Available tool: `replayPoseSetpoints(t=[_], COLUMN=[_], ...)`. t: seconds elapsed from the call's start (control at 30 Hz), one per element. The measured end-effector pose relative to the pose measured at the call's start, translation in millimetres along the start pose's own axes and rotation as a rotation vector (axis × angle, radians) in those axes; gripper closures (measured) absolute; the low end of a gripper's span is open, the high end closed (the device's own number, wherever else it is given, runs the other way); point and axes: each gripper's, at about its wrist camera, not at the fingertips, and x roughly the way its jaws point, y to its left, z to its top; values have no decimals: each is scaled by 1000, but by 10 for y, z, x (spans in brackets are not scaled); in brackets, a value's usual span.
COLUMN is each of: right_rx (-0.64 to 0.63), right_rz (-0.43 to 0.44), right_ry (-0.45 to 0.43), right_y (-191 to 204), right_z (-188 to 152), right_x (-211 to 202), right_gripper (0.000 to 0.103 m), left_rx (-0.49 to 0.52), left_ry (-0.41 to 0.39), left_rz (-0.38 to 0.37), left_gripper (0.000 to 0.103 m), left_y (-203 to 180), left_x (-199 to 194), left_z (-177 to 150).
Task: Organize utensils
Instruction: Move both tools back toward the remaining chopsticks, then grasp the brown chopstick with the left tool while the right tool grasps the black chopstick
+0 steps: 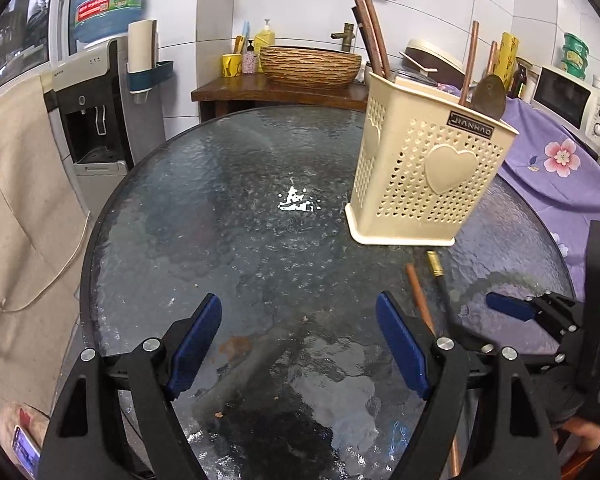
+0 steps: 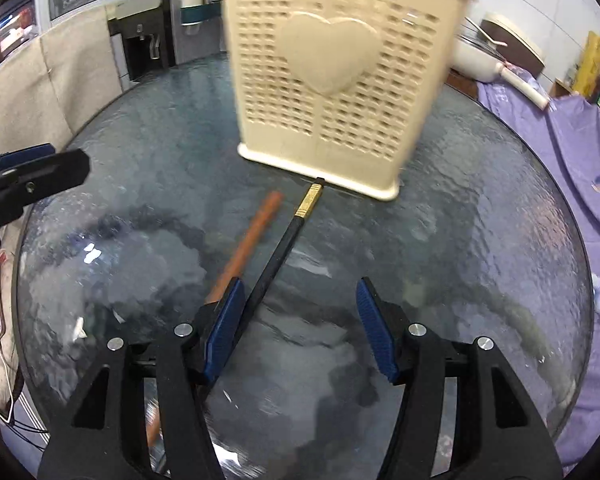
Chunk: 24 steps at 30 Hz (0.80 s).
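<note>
A cream perforated utensil holder (image 1: 424,168) with a heart on its side stands on the round glass table (image 1: 228,240); several chopsticks and a spoon stick out of it. It also shows in the right wrist view (image 2: 336,80). A brown chopstick (image 2: 248,244) and a black chopstick with a gold end (image 2: 288,236) lie on the glass in front of it; both show in the left wrist view, brown chopstick (image 1: 418,296), black chopstick (image 1: 440,280). My right gripper (image 2: 300,320) is open, just above the chopsticks' near ends; the black one passes by its left pad. My left gripper (image 1: 300,340) is open and empty over bare glass.
A water dispenser (image 1: 96,120) stands beyond the table's left edge. A wooden counter with a woven basin (image 1: 308,65) is behind. A purple flowered cloth (image 1: 556,168) and a microwave (image 1: 572,104) are at the right. The right gripper (image 1: 512,307) shows at the lower right of the left wrist view.
</note>
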Motion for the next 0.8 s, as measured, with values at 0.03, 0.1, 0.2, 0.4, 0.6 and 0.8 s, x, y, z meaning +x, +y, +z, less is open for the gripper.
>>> replayPoseSetpoints(t=[0.03,0.1,0.2,0.4,0.6,0.8], right_rx=[25,66,136,196,187,218], right_rz=[5,-9,20,42,-17,-31], right_ry=[0,0,-12,-21,8,28], right_y=[-87,-243,-446,-571,-518,-594], right_z=[-14,-43,-62,56,174,191], right_x=[-17,-55,-106,-76,117,208], right_gripper=[45,46,46,50,62,76], left_rx=[6,14,42,80,87,93], left_ry=[7,22,42,57,64,92], left_rz=[-1,-5,-23,-49,-47,-60], left_gripper=[25,25,25,26,28,38], left_y=[-12,-45,-167,-364,-410,-466], left_x=[18,60,127,184,204,285], left_z=[-7,-19,-48,-66,-57,-81])
